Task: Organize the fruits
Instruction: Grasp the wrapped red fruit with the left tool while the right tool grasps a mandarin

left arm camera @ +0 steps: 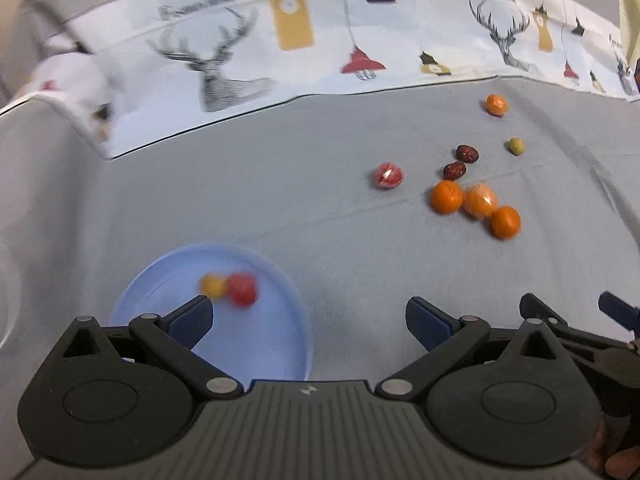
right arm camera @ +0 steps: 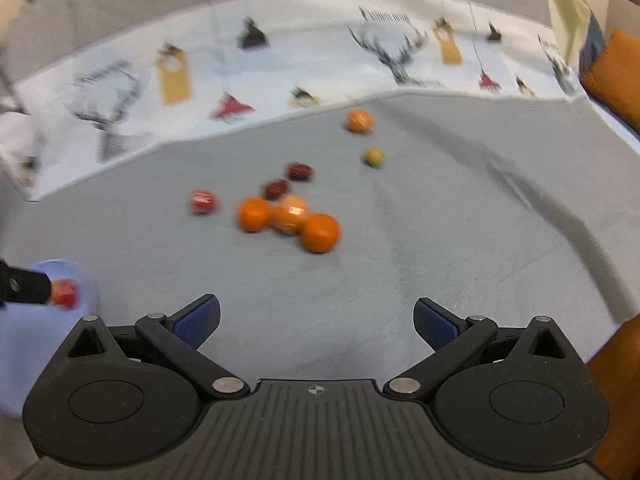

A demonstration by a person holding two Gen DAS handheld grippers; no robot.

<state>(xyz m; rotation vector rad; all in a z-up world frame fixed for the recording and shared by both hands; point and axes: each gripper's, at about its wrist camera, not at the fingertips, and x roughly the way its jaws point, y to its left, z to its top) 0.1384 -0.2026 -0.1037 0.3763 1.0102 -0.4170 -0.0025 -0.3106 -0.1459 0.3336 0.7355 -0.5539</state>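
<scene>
A light blue plate (left arm camera: 256,360) lies just ahead of my left gripper (left arm camera: 308,322), which is open and empty above the plate's right rim. A red fruit (left arm camera: 242,289) and a small yellow fruit (left arm camera: 212,286) lie in the plate. Three oranges (left arm camera: 448,197) cluster on the grey cloth, with two dark red dates (left arm camera: 467,153), a red wrapped fruit (left arm camera: 388,176), a green fruit (left arm camera: 516,146) and a far orange (left arm camera: 496,104). My right gripper (right arm camera: 316,322) is open and empty, short of the orange cluster (right arm camera: 320,233). The plate's edge (right arm camera: 84,276) shows at the left.
A white cloth printed with deer and lamps (left arm camera: 248,60) covers the back of the table. The grey cloth (right arm camera: 460,240) has folds at the right. An orange surface (right arm camera: 616,68) lies beyond the table's right edge.
</scene>
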